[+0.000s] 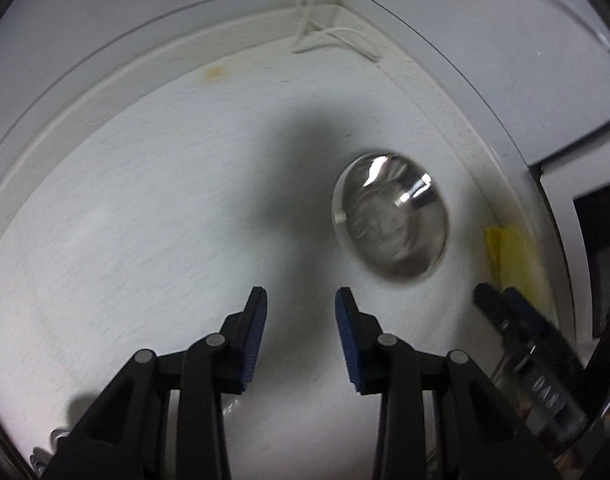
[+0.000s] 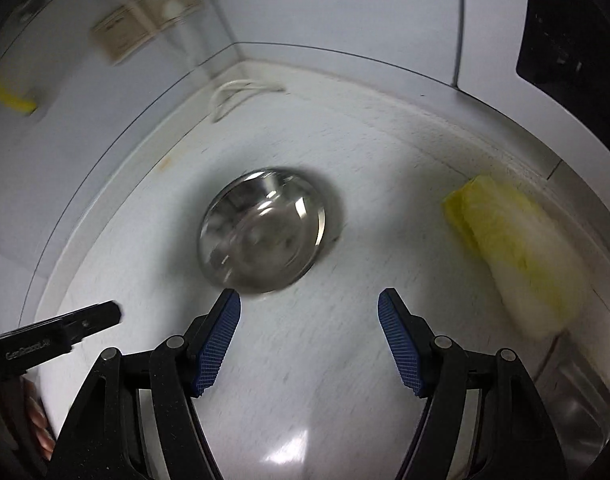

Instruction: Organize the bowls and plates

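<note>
Both right tongs (image 2: 309,308) and left tongs (image 1: 301,300) hang spread, empty; the slick steel bowl (image 2: 265,236) at frame centre could skid across the surface (image 2: 305,380) toward the cabbage (image 2: 517,256) if nudged.

Steel bowl (image 2: 265,230), shiny silver w/ white glints, mid-counter. Counter (image 2: 305,380) white, faint grey flecks. Cabbage (image 2: 517,256) pale yellow-green by right edge. Both claws black, blue ribbed pads (image 2: 401,348). White cord (image 2: 233,94) in back corner.

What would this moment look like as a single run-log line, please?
left tongs: open, empty | right tongs: open, empty | steel bowl: upright on counter, untouched | cabbage: right of bowl
</note>
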Demonstrator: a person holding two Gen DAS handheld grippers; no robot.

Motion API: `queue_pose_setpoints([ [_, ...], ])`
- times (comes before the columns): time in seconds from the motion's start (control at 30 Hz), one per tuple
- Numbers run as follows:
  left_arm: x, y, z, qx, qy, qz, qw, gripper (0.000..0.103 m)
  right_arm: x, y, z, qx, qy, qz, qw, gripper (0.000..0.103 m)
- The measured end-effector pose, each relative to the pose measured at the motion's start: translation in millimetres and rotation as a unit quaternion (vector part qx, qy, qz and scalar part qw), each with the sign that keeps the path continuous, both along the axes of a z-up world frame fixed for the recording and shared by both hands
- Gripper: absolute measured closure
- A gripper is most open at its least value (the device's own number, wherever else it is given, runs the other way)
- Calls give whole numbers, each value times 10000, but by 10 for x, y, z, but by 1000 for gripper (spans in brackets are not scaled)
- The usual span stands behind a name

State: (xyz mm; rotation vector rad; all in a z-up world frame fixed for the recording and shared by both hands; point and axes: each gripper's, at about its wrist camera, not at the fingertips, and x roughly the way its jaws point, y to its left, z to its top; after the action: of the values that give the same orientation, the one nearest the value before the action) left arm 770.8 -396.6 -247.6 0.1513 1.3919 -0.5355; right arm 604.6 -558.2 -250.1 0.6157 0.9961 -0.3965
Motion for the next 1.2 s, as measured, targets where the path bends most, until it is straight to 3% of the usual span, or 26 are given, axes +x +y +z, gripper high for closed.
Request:
queue_pose_setpoints([
  [0.27, 310, -695, -432, 185, 165, -47, 9997, 69, 319, -318, -260, 53, 126, -3, 9999, 37],
  [0.6, 442, -832, -847, 382, 358, 36, 9986, 69, 538, -411, -620, 227, 291, 90, 9993, 37],
  [0.8, 458, -907, -880, 333, 310, 29, 9990, 69, 563, -396, -707, 395, 284, 100, 9988, 39],
  [0.83, 446, -827, -875, 325, 295, 7, 9990, 70, 567, -373, -712, 429, 265, 132, 9986, 51],
  [0.87, 440, -816, -868, 326, 246, 5, 9992, 72, 571, -356, -716, 446, 261, 162, 9985, 78],
  [0.9, 426, -803, -861, 319, 209, -41, 9993, 85, 578, -323, -721, 497, 249, 218, 9982, 90],
  [1.2, 150, -519, -740, 555, 40, -266, 9981, 86, 437, -66, -628, 413, 319, 342, 9981, 92],
])
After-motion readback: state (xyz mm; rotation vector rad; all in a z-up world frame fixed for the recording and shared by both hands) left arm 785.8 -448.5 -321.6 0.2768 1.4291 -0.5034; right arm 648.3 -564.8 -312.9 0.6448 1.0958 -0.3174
